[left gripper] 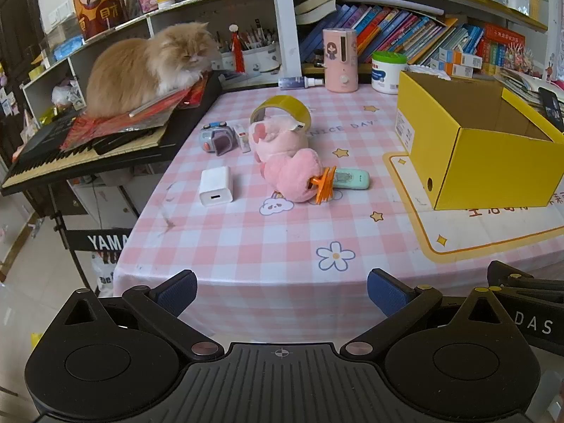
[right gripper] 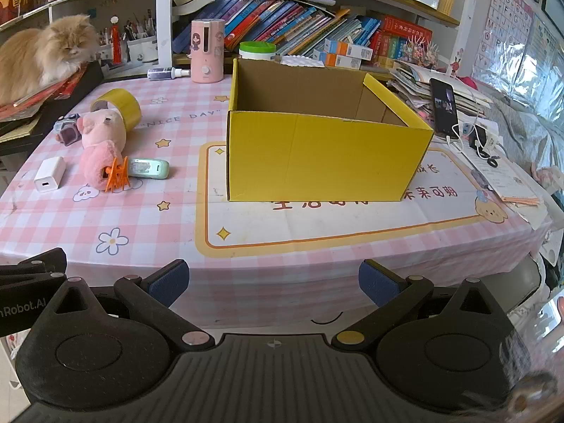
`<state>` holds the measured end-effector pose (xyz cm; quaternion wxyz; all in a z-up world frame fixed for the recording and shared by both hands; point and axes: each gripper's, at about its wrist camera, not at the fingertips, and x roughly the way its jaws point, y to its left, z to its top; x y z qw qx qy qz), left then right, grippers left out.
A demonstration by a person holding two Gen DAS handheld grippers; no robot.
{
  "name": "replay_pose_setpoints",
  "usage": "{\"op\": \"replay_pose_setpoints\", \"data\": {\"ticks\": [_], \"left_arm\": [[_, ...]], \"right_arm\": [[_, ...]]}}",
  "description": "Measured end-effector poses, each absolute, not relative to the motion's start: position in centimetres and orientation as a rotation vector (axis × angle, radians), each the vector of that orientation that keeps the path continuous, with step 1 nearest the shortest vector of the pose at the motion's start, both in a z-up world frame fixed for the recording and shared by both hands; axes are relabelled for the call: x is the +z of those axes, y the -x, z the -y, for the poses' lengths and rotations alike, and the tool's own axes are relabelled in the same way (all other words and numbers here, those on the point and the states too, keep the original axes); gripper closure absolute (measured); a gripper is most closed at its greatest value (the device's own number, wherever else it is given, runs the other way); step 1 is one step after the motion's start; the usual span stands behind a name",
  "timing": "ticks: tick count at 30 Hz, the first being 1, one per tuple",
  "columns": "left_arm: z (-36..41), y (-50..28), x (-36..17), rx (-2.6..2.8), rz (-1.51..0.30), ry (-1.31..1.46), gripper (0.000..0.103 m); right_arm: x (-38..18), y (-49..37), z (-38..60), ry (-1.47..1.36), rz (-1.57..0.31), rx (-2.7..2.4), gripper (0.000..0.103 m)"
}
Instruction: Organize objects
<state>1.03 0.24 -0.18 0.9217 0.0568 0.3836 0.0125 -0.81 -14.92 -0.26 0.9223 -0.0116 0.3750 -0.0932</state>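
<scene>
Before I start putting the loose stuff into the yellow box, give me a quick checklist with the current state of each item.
1. Left gripper open and empty: ok.
2. Right gripper open and empty: ok.
3. Yellow box upright, top open, nothing visible inside: ok.
4. White charger lies apart from other items, free to grasp: ok.
5. Orange hair clip free of the pink plush toy: not ok, it touches the plush.
6. Cat off the table: ok, it sits on the keyboard beside it.
</scene>
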Motion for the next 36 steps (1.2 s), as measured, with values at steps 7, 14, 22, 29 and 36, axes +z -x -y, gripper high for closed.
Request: {"op": "replay_pose_setpoints", "data": {"ticks": [7,14,22,29,36], "left_arm": [[-0.1,-1.17,-0.12,0.018,-0.787,-0.125,0.0],[-0.08,-1.09,-0.16,0.014,-0.786,-0.124,0.0],[-0.09,-0.92,-0.26,0.01,-0.793,-0.123,0.0],[-0.34,-0.78,-0.18,0.009,-0.792,-0.11,0.0],[-0.38,-0.69,-0.09,0.011,-0.788,-0.114,0.0]], "right_arm": [[-0.37,0.73,14.83,0.02,-0.766,-0.195,0.0],[-0.36,0.73,14.87,0.017,-0.767,-0.199,0.0],[-0.37,0.72,14.89,0.018,-0.769,-0.197,0.0],[-0.34,1.01,14.94,0.015,-0.773,-0.191,0.0],[-0.23,1.09,14.92,0.014,-0.771,-0.189,0.0]]}}
